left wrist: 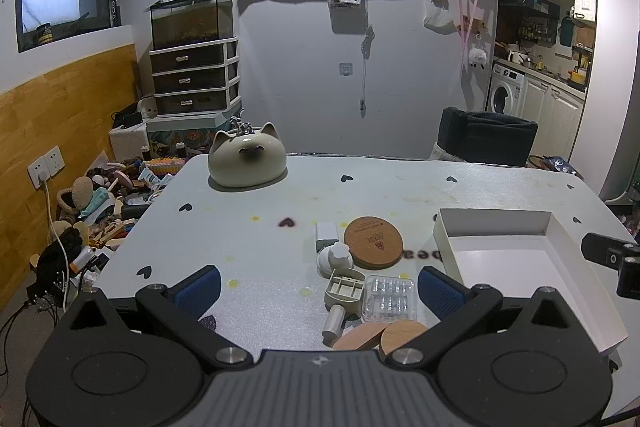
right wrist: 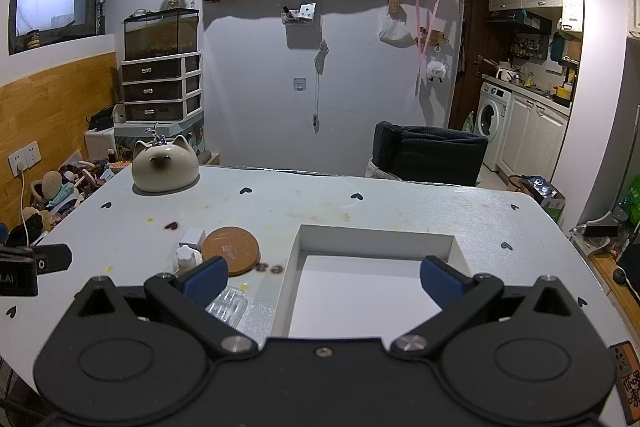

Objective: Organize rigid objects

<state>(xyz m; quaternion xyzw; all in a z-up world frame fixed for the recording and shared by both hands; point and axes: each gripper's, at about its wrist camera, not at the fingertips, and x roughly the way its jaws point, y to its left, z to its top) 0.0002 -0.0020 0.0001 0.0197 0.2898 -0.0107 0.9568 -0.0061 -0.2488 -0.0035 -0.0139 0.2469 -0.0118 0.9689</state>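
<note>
Both tongs, left tongs (left wrist: 319,287) and right tongs (right wrist: 323,277), stand apart; only the left view shows the wooden discs (left wrist: 380,335) beside the white box (left wrist: 496,223)

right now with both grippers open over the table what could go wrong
The small items are crowded: closing the left gripper on the clear plastic case may nudge the beige handled piece or the wooden discs touching it. The white box looks light, so the right gripper could shove it.

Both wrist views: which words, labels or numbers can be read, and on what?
".AI": on the black left gripper body, cut off at the frame edge.
Stamp on the round cork coaster: too blurred.
Dark print on the grey tabletop, beside the white cardboard box: partly hidden, unreadable.
</note>
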